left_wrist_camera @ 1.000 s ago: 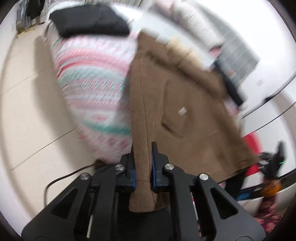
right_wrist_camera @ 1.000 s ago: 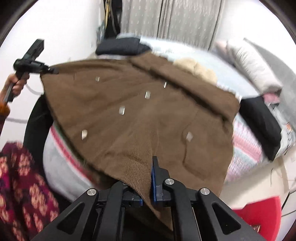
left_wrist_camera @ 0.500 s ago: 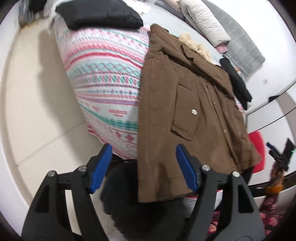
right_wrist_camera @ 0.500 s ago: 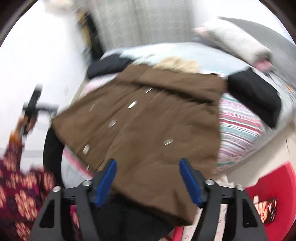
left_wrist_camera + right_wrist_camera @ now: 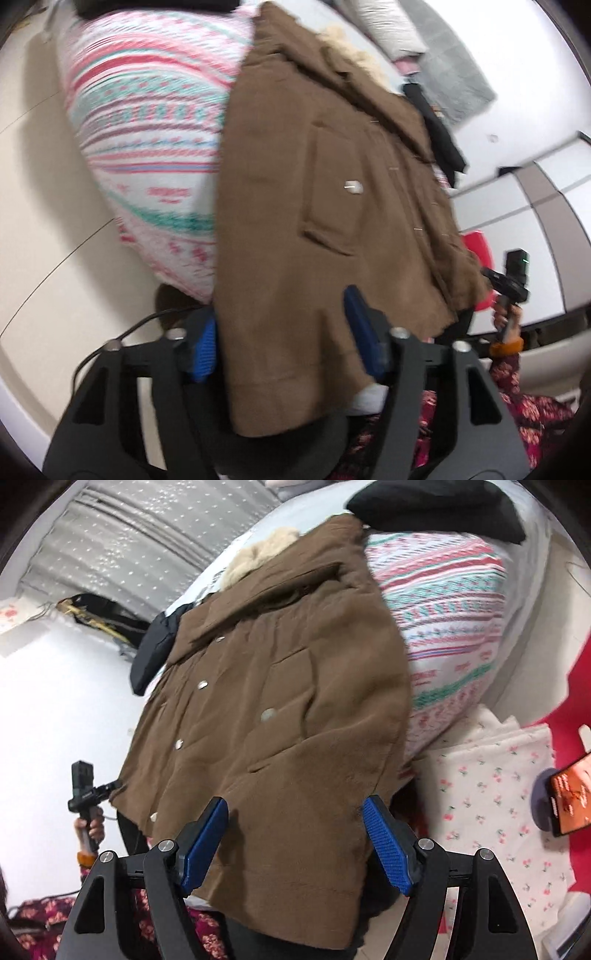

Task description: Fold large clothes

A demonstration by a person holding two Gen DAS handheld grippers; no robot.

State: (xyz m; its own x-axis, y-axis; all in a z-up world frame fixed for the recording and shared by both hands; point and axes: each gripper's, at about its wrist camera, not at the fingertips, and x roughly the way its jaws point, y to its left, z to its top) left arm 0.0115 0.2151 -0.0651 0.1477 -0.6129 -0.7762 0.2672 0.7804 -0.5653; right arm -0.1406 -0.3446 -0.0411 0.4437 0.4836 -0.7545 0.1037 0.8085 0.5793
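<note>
Released since a second ago: both grippers, then clamped on the hem, now stand spread with nothing between the pads.

Item: brown coat [image 5: 295,206] [image 5: 280,686], corduroy-like cloth, front side up. Pale fleece collar [image 5: 354,59] [image 5: 258,554] at the far end; light snap buttons [image 5: 269,715] down the front; patch pocket [image 5: 332,192] on the chest panel. Location: laid lengthwise on the bed, over a striped pink-and-green bedspread [image 5: 147,122] [image 5: 443,620], with the hem hanging off the near bed edge.

Left gripper [image 5: 284,347]: jaws wide apart, straddling the hanging hem corner; blue pads clear of the cloth as far as the blur allows. Right gripper [image 5: 295,842]: jaws wide apart, close before the other hem corner, holding nothing.

Surroundings: black garment [image 5: 436,506] beside the coat's shoulder; bare pale floor [image 5: 48,236] along one side of the bed; floral fabric [image 5: 491,782] and phone [image 5: 570,794] off the other.
</note>
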